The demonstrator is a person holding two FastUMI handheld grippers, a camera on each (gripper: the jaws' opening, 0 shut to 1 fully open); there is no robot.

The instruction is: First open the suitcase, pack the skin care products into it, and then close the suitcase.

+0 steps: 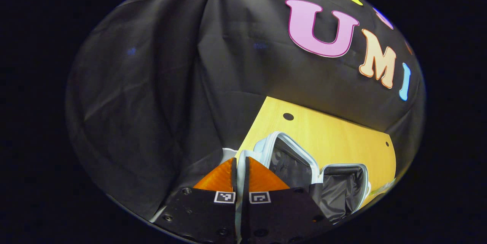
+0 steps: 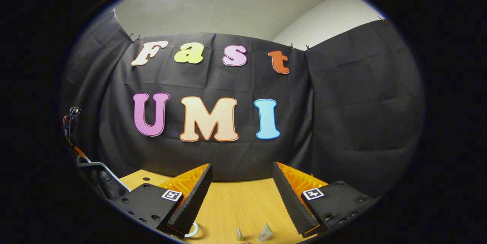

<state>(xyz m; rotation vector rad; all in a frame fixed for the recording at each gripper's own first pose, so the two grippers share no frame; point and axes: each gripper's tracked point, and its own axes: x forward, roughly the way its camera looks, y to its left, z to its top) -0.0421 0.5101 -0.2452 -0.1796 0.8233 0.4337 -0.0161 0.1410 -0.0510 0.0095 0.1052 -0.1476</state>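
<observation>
Lying open on the wooden table (image 1: 335,137), the suitcase (image 1: 315,171) shows both halves in the left gripper view: a pale-rimmed lid half nearer the camera and a second half beside it lined with dark crumpled fabric, so the opening step looks done and the packing step appears to be the one in hand. The left gripper (image 1: 239,168) has its two orange fingers drawn nearly together with only a thin slit between them, and what seems to be the pale edge of the case sits in or just behind that slit; whether the fingers actually press on it cannot be told. Held so, it may be steadying the lid. The right gripper (image 2: 240,187) is spread wide with nothing between its ribbed fingers, poised above the table, likely ready to reach for an item. At the bottom edge of the right gripper view, two small pale objects (image 2: 253,234) rest on the table, cut off and too small to identify; they may be skin care products. Part of the suitcase's interior is hidden behind the left gripper's body.
</observation>
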